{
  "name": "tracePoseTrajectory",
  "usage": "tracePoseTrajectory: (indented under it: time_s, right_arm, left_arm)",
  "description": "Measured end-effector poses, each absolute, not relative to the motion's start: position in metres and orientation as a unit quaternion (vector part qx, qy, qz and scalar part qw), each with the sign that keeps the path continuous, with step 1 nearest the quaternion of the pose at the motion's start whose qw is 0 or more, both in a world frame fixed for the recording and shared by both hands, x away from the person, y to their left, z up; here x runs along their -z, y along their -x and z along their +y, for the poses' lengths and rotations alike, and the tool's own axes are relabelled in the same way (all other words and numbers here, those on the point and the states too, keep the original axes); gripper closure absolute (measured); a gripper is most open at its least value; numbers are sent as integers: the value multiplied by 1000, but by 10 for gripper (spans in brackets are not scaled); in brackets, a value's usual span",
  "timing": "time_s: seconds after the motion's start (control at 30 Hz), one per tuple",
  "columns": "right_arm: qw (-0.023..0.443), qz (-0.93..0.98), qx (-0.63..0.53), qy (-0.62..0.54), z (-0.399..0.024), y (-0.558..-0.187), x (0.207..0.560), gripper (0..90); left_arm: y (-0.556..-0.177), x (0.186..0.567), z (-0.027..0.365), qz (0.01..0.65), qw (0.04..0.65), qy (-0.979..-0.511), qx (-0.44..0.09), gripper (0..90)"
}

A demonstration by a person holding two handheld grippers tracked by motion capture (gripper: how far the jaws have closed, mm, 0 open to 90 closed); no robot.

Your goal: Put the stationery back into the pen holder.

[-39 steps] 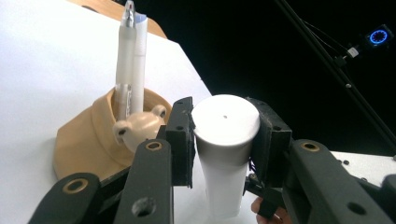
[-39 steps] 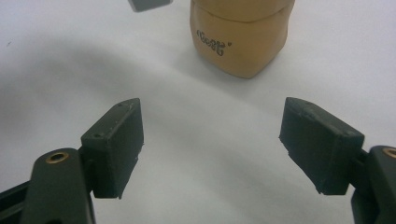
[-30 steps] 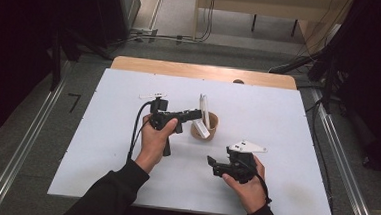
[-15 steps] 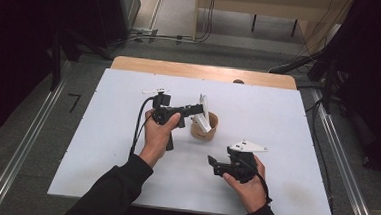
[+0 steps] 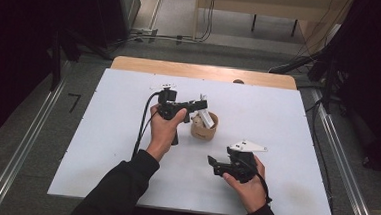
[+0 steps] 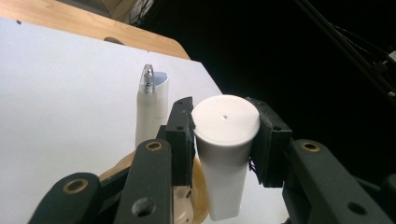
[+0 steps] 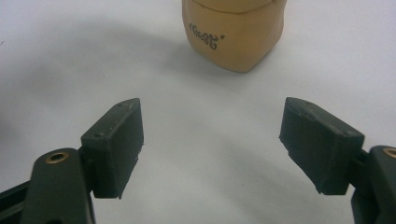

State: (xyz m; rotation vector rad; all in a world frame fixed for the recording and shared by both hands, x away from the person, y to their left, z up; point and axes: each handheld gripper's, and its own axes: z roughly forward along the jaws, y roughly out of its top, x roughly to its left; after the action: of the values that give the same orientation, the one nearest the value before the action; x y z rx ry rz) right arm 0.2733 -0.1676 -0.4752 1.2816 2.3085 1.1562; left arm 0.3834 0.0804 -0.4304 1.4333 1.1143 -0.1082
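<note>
While the left tool pinches a white tube above the cup, the right tool waits spread at five o'clock; the tube is not yet dropped in.

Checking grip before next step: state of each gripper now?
Left gripper: shut on the white tube, above the tan cup.
Right gripper: open, nothing between the jaws, facing the cup.

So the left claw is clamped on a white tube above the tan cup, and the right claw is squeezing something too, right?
Not quite. The left claw does clamp the white tube above the tan cup, but the right claw holds nothing: the right gripper view shows its jaws wide apart over the bare white table.
</note>
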Motion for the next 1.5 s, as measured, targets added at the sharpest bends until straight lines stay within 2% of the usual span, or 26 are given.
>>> tracePoseTrajectory:
  time_s: [0.73,0.83,1.17,1.5]
  right_arm:
    - [128,796,-397,-438,-168,-274,476,203]
    - [128,796,-397,-439,-168,-274,476,203]
    - [128,795,-397,-440,-168,-274,476,203]
    - [132,793,-397,-443,-171,-275,476,201]
  left_arm:
    - [-391,433,63,485,569,-663,-29,643]
    - [-390,432,62,486,569,-663,-33,577]
    - [-382,425,63,478,570,-667,-43,441]
    - [-368,422,73,473,575,-666,-47,370]
